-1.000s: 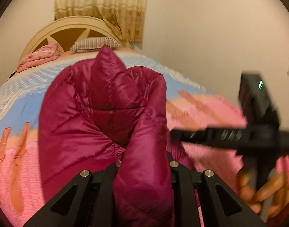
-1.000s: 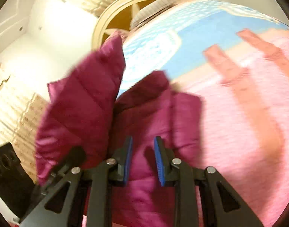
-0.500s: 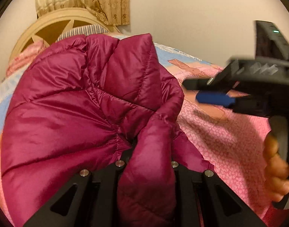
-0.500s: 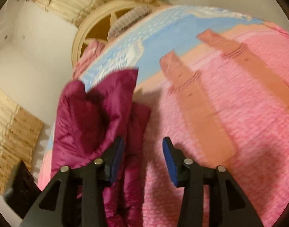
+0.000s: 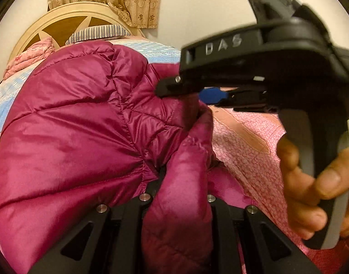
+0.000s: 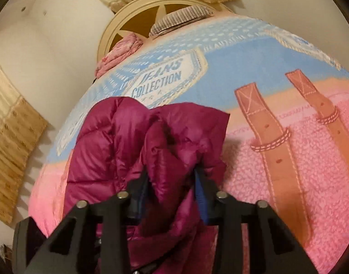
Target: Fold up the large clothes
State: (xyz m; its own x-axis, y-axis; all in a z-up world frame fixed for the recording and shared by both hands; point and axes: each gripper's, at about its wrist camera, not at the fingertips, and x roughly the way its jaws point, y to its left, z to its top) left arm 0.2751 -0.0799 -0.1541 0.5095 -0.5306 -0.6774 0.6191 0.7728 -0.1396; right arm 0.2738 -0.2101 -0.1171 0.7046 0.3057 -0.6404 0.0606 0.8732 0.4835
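Observation:
A magenta puffer jacket (image 5: pixel 83 125) lies bunched on the bed's pink and blue blanket (image 5: pixel 242 141). My left gripper (image 5: pixel 179 189) is shut on a thick fold of it, and the fabric hides the fingertips. In the right wrist view the jacket (image 6: pixel 110 141) is heaped at centre left. My right gripper (image 6: pixel 172 180) is closing, with a puffy fold filling the gap and its blue pads against the fabric. From the left wrist view, the right gripper (image 5: pixel 185 91) bites the jacket's upper right edge, held by a hand (image 5: pixel 306 182).
A cream round headboard (image 6: pixel 137 13) stands at the far end, with a striped pillow (image 6: pixel 181 18) and a folded pink quilt (image 6: pixel 119 54) in front of it. Curtains hang on the walls. The blanket (image 6: pixel 288 159) lies bare to the jacket's right.
My right gripper, open over the blanket half a second ago, has swung left onto the jacket and now has a fold between its jaws. The left gripper keeps its grip and has sunk slightly.

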